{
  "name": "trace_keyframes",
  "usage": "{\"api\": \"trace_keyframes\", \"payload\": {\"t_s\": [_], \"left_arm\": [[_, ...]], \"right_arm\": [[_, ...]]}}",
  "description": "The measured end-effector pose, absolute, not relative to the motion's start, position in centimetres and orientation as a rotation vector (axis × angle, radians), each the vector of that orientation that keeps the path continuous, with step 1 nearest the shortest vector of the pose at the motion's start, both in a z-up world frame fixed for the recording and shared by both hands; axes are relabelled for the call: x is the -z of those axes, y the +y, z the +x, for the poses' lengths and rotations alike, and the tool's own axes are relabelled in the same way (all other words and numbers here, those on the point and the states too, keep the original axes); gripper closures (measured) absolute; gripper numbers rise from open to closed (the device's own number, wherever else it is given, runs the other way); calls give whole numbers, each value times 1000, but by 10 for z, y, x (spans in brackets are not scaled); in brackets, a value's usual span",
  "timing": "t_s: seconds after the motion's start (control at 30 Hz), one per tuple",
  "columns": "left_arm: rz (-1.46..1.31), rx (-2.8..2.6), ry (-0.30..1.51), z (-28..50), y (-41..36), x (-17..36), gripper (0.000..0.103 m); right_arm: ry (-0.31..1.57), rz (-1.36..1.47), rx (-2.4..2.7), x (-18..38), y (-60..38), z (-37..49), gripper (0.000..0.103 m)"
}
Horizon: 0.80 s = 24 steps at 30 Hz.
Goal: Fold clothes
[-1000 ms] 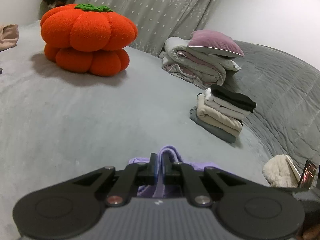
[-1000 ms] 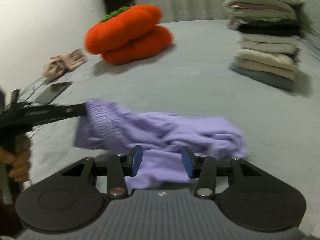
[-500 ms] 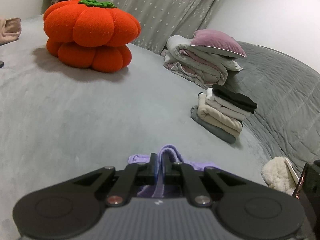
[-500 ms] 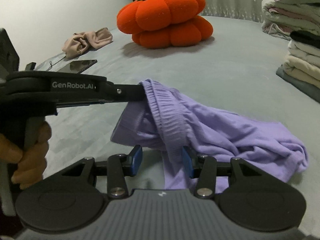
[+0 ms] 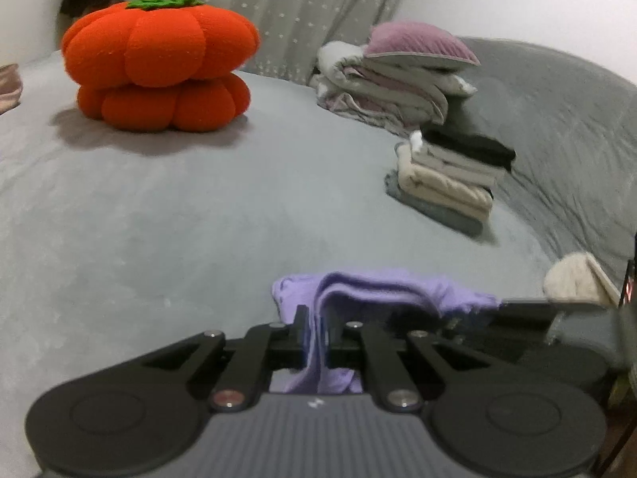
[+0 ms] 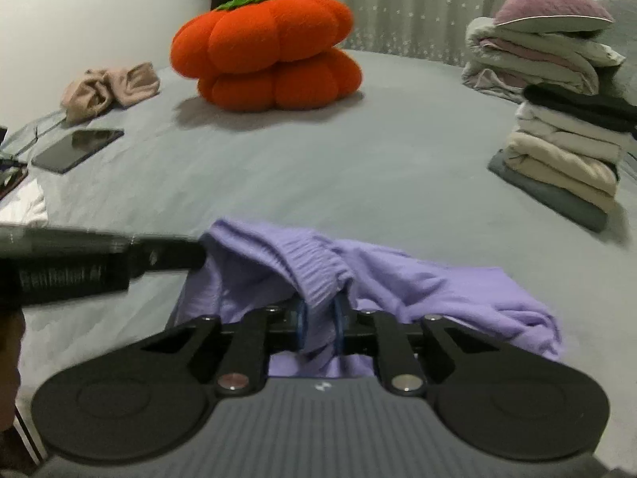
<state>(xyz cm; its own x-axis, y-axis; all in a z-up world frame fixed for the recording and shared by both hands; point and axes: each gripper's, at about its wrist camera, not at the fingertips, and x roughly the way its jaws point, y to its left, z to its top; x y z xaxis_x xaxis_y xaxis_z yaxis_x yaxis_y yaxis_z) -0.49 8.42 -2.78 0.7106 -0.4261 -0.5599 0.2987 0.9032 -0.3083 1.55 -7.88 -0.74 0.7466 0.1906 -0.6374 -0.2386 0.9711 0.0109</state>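
A soft lilac knitted garment with a ribbed elastic waistband (image 6: 318, 275) lies bunched at the near edge of the grey velvety bedspread (image 6: 358, 167), lifted at two places along its band. The right gripper (image 6: 318, 328) has its blue-padded jaws closing on a fold of the ribbed band, which fills the gap between them and hangs out below. The left gripper (image 5: 315, 340) has black jaws that are just beginning to part, yet a fold of the same lilac cloth remains pinched between them; in the right wrist view it comes in from the left as a long black finger meeting the waistband's left end. The rest of the garment trails right in loose wrinkles onto the bed. Toward the far edge sits a plump orange segmented pumpkin-shaped plush cushion with a green stalk (image 6: 266, 53), well apart from the garment. Along the right edge stands a neat stack of folded cream, white and black clothes on a grey one (image 6: 569, 151), and behind it a heap of folded pale bedding topped by a mauve pillow (image 6: 541, 44). Near the left edge lie a flat dark glossy phone (image 6: 79, 149) and a crumpled beige cloth (image 6: 107, 89). The broad middle of the bedspread between garment, cushion and stack is smooth and open.
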Motion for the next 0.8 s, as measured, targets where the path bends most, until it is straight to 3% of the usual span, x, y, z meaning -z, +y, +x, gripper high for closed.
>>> {"api": "trace_keyframes", "payload": {"t_s": [0.13, 0.57, 0.8], "left_arm": [[-166, 458, 684, -10, 84, 30, 72], [109, 609, 690, -33, 51, 43, 70], [206, 682, 689, -41, 33, 51, 61]], "right_arm": [[664, -33, -227, -5, -98, 11, 94], [667, 58, -155, -10, -156, 4, 95], [667, 67, -146, -11, -168, 0, 95]]}}
